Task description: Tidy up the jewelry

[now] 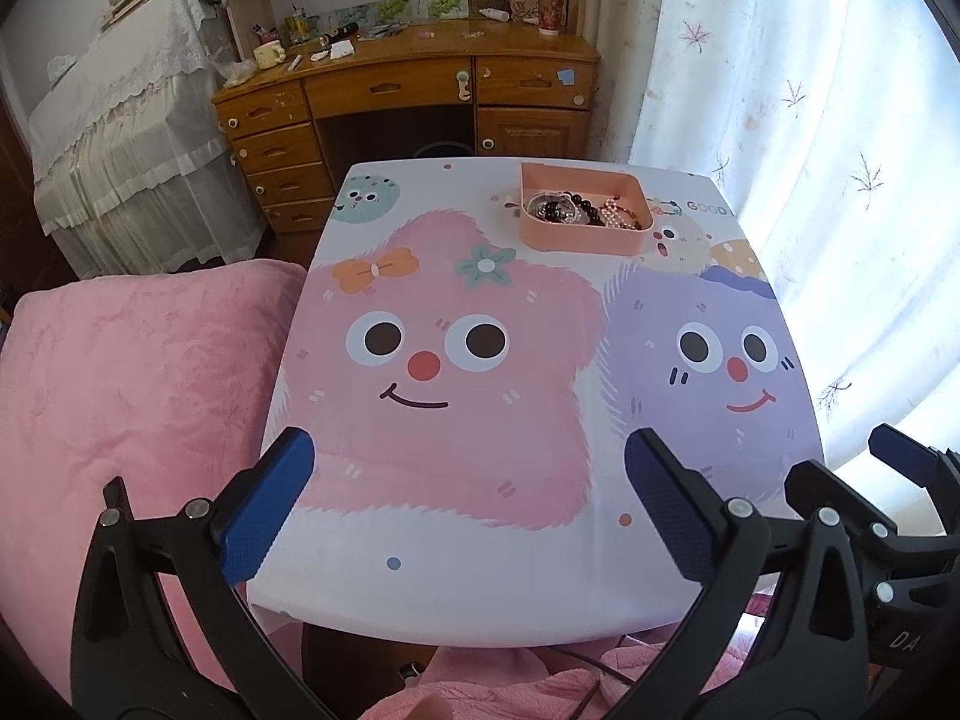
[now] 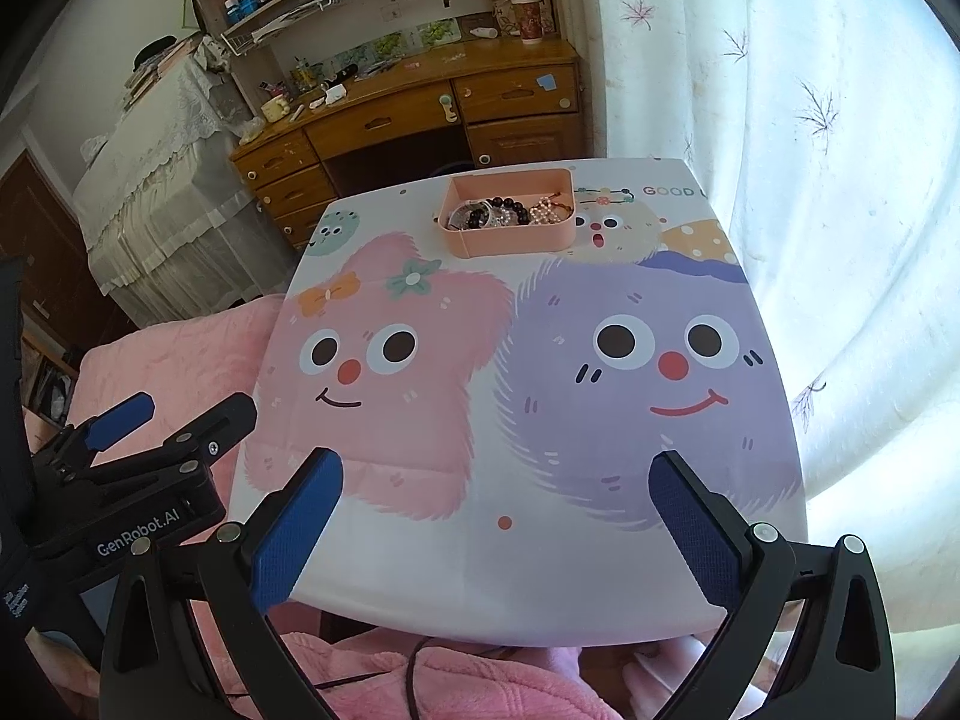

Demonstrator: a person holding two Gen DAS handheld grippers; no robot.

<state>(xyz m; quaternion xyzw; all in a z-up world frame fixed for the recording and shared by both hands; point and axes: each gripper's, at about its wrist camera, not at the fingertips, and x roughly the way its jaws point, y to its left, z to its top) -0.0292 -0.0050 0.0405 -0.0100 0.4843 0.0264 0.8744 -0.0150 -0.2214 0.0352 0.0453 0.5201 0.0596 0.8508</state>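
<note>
A pink tray (image 1: 585, 238) sits at the far right of a cartoon-printed table (image 1: 480, 570). It holds a tangle of jewelry (image 1: 585, 211): dark beads, clear beads and a pearl strand. The tray also shows in the right wrist view (image 2: 510, 240), with the jewelry (image 2: 510, 213) inside. My left gripper (image 1: 468, 504) is open and empty above the table's near edge. My right gripper (image 2: 495, 531) is open and empty beside it, also at the near edge. Both are far from the tray.
A pink blanket (image 1: 120, 396) lies left of the table. A wooden desk (image 1: 408, 90) with drawers and clutter stands beyond it. A white curtain (image 1: 810, 180) hangs along the right side. A cloth-covered cabinet (image 1: 120, 138) stands at the far left.
</note>
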